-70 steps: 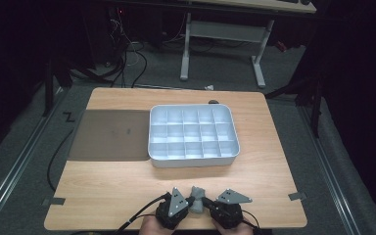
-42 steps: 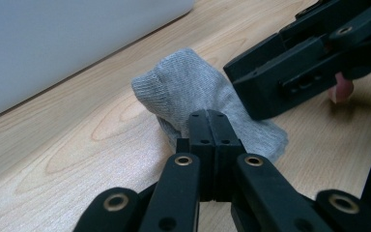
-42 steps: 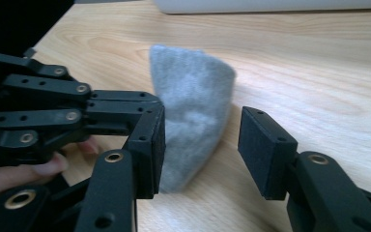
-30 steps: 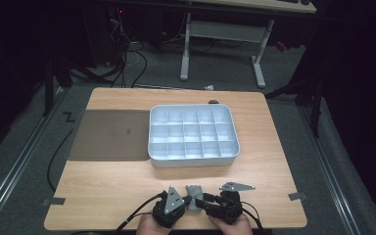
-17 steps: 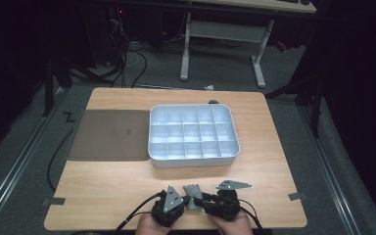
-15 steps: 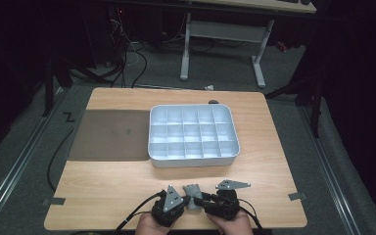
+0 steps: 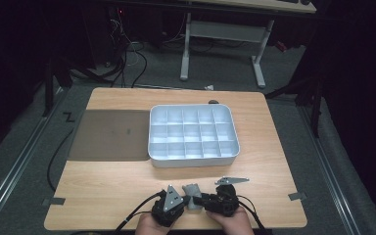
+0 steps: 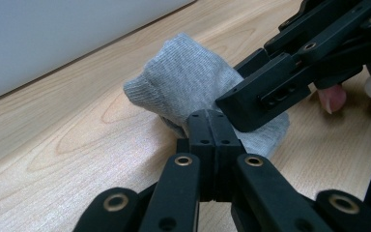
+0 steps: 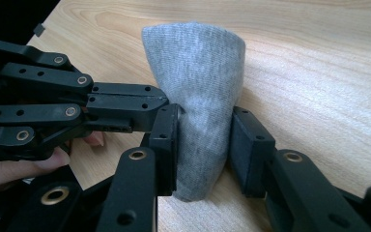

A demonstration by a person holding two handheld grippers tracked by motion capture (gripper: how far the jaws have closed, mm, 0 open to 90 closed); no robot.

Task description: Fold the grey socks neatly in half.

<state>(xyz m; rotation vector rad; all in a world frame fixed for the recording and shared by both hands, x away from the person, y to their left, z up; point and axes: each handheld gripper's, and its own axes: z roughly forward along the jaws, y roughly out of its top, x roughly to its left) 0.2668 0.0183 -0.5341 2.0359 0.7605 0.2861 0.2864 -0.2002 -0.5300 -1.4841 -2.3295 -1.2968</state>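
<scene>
A small grey knitted cloth [image 7: 192, 189] sits bunched near the table's front edge, between my two grippers. In the left gripper view the cloth [image 8: 188, 77] lies just past my left gripper [image 8: 207, 121], whose jaws are pressed together on a fold at its near edge. In the right gripper view my right gripper [image 9: 203, 140] is shut on the cloth [image 9: 198, 63], one jaw on each side, and the cloth stands up between them. The left gripper [image 9: 166, 106] comes in from the left and touches the cloth. Both grippers [image 7: 186, 198] [image 7: 200, 198] are held by hands at the bottom of the high view.
A white tray [image 7: 193, 161] with several empty compartments stands mid-table, beyond the grippers. A dark mat [image 7: 110, 134] lies to its left. Bare wooden tabletop [image 7: 103, 181] stretches to the front left, and cables trail off the front edge.
Both grippers and the cloth shifted a little toward the front edge since the earliest frame, and the right gripper turned. Over the last second almost nothing has moved.
</scene>
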